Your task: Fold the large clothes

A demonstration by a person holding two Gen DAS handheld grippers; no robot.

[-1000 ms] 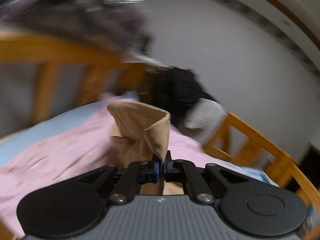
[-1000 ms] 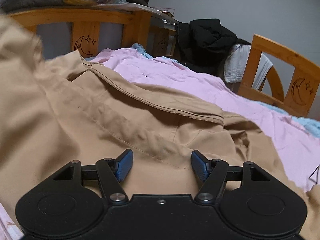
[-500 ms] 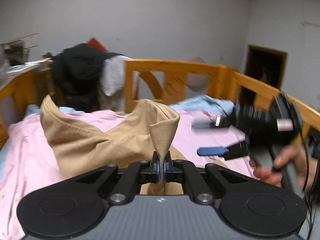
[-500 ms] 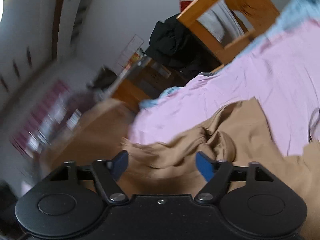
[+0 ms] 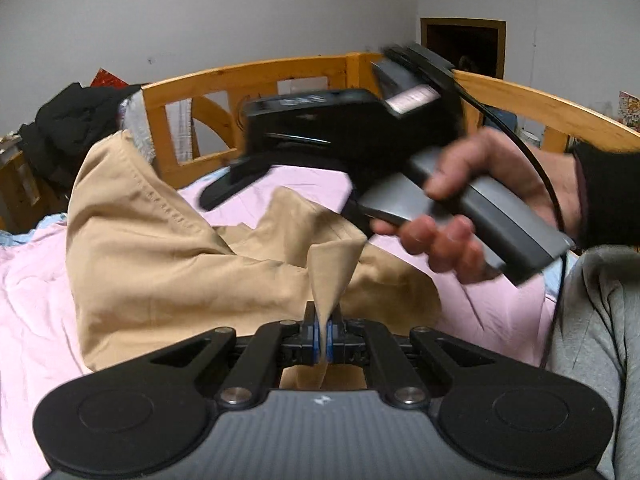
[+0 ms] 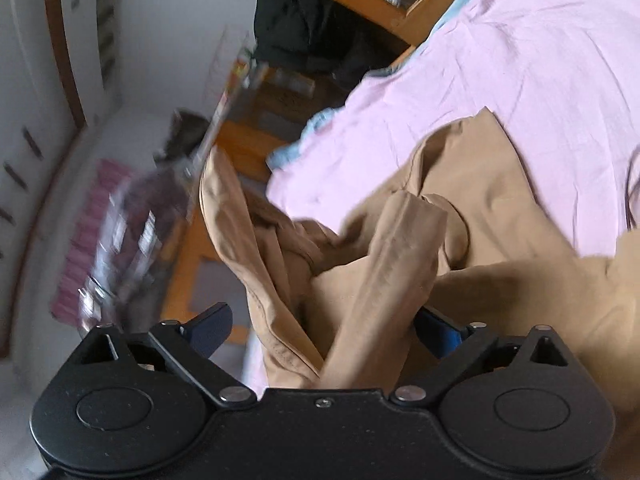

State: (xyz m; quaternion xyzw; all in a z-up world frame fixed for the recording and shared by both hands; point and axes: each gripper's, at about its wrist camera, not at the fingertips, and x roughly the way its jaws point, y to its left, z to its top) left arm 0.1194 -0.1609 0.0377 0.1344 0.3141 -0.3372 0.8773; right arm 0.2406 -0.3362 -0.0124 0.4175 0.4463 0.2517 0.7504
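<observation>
I am pinching the tan coat in the left gripper; the right gripper is gaping around a sleeve, risking slippage at lower centre.

A plain tan jacket lies on a pale pink bedsheet edged by light blue bedding, inside an orange-brown wooden bed frame; black clothing drapes the rail, both claws black with blue pads
</observation>
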